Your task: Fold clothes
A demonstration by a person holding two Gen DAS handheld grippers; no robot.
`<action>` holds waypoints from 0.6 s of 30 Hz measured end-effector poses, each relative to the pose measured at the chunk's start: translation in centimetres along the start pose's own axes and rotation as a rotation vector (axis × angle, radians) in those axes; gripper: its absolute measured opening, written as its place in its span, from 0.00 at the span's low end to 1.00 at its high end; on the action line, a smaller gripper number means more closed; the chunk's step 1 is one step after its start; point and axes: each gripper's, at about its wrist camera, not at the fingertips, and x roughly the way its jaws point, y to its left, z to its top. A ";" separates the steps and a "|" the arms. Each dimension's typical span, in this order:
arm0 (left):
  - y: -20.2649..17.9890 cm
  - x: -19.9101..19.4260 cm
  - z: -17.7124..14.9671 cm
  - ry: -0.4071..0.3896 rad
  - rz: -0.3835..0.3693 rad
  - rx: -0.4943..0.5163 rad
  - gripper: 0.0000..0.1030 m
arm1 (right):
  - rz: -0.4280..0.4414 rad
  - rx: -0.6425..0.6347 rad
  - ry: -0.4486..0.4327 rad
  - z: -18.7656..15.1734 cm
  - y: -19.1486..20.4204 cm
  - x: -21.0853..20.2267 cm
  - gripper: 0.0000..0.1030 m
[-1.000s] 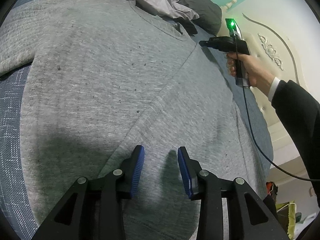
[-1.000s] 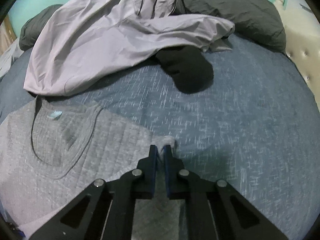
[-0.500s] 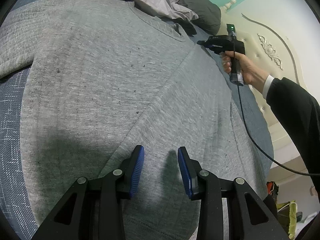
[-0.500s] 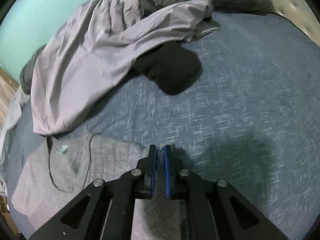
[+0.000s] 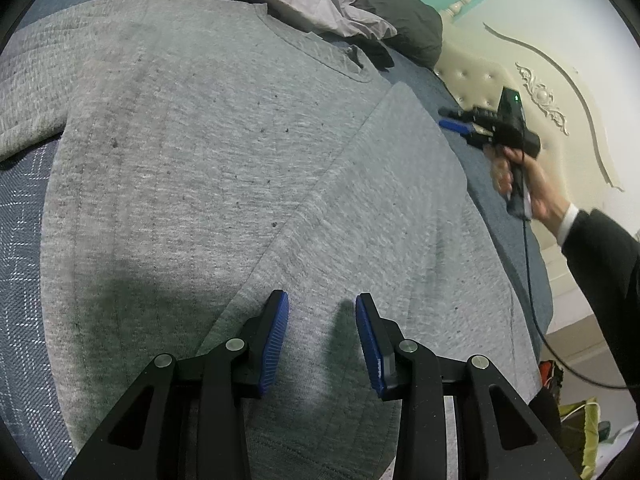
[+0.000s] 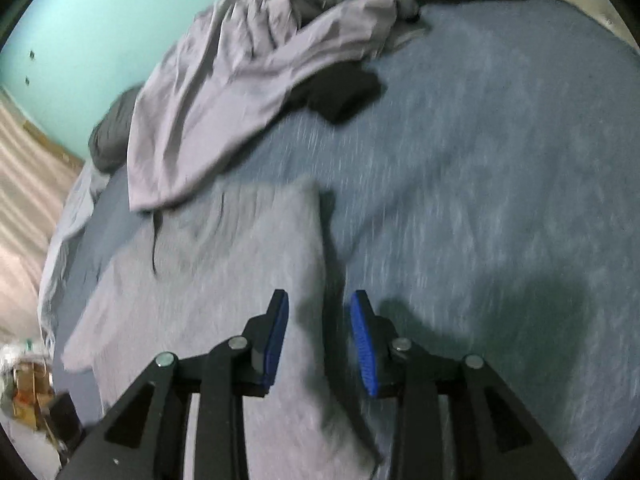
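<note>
A grey sweatshirt (image 5: 200,160) lies flat on the blue bed, its right side folded diagonally over the body. My left gripper (image 5: 320,302) hovers over that folded part, open, with nothing between its pads. In the left wrist view my right gripper (image 5: 442,117) is held by a hand off the sweatshirt's far right corner. In the blurred right wrist view the right gripper (image 6: 318,300) has its jaws opening. The folded edge of the sweatshirt (image 6: 224,264) lies beneath them, and the pads do not press on it.
A pale lilac garment (image 6: 224,92) and a black one (image 6: 344,92) lie crumpled at the head of the bed against dark grey pillows (image 5: 404,28). The cream headboard (image 5: 500,80) rises on the right. Bare blue sheet (image 6: 480,160) stretches to the right of the sweatshirt.
My right gripper has let go of the sweatshirt's folded corner, its jaws have parted, and it has swung rightward off the garment. The left gripper has stayed put.
</note>
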 end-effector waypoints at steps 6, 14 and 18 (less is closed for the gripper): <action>-0.1 0.4 0.2 0.002 -0.001 0.005 0.37 | -0.029 0.001 0.020 -1.5 0.5 0.6 0.05; -0.2 0.8 0.4 0.003 -0.004 0.001 0.37 | -0.008 0.113 -0.077 -1.8 -0.4 -1.1 0.05; -0.3 0.9 0.5 0.003 -0.003 0.003 0.37 | 0.058 0.201 -0.109 -3.0 -2.2 -2.9 0.31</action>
